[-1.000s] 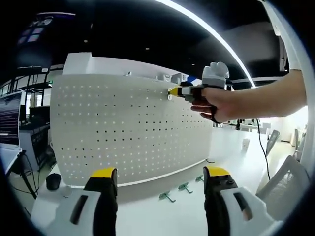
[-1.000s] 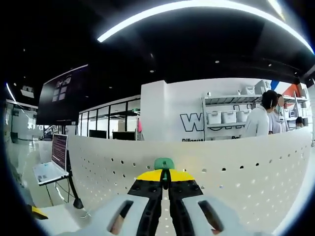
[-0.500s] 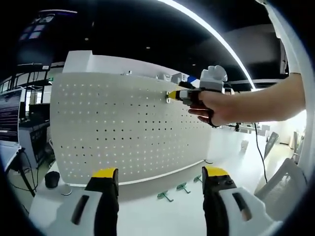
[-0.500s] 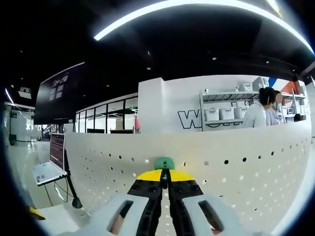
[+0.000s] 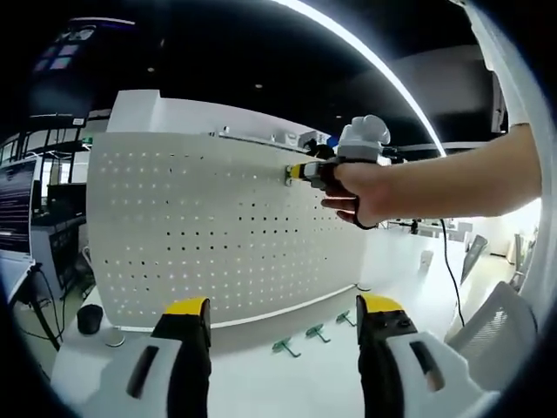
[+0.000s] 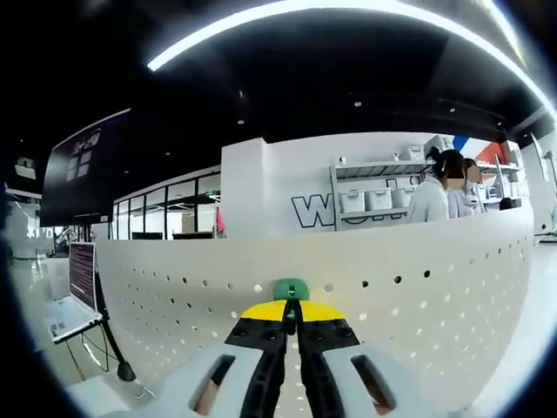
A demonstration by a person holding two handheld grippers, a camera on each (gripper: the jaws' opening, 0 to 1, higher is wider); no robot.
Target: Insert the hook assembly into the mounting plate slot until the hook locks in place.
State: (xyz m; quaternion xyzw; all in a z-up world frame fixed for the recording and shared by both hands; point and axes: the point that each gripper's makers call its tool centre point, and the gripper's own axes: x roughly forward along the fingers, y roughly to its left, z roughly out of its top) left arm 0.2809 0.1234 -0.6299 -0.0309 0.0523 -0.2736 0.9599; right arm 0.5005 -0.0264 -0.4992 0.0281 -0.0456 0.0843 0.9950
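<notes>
Green hook assembly sits pinched between the yellow-tipped fingers of the right gripper, which are clenched on it with almost no gap between them; just its small rounded green head pokes out past the fingertips (the rest of its shape is hidden by them). That head meets the face of the white perforated mounting plate close under the plate's top edge, at a row of round holes, though whether it has entered a hole cannot be told from the right gripper view.

In the left gripper view the same right gripper comes in from the right, held in a person's hand, its yellow tip pressed against the white perforated mounting plate near the upper edge. The plate stands upright on the white surface, its rows of small holes running across it.

The left gripper hangs back from the plate with its two yellow-tipped fingers spread wide and released, nothing between them. Ahead of those fingers, on the surface at the foot of the plate, lie three more small green hooks in a loose row, nearer the right finger than the left. A dark round object rests on the floor beyond the left finger.

Above the plate's top edge in the right gripper view, white shelving with bins stands against a far wall, and two people stand beside it. An open laptop on a stand sits off beyond the left fingertip.
</notes>
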